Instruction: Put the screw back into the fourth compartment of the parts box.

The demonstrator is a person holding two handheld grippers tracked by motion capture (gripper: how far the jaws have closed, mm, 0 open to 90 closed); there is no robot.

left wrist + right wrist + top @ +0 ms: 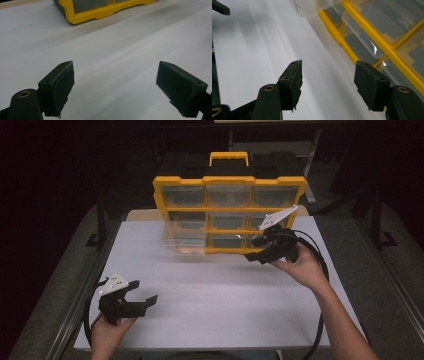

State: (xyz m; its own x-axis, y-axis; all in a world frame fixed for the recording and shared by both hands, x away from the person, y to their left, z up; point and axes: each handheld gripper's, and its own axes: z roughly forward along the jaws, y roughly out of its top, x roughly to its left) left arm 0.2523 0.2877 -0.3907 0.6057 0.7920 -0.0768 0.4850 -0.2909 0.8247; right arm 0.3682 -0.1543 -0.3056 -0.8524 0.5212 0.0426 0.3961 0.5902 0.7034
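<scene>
The yellow drawer organizer stands upright at the far middle of the white bench, its black top and yellow carry handle above a grid of clear drawers. One clear drawer, in the lower left of the grid, is pulled well out toward the person and juts over the bench; the other drawers sit flush in their frames. What lies inside the pulled drawer cannot be made out.

The right tool is low beside the organizer's lower right corner, close to the bottom row of drawers. In the right gripper view its jaws stand apart with nothing between them, the yellow frame and clear drawer fronts running just past the far jaw; no pad presses on anything. The left tool is held well apart from the organizer, near the front left of the bench, jaws wide and empty over bare white surface, as the left gripper view confirms.

As a judgement, the work is at an early or middle stage: one drawer is already open, and the right tool looks to be between grips, placed near the lower right drawers. Whether the next step is opening another drawer or closing the pulled one cannot be told from here.
</scene>
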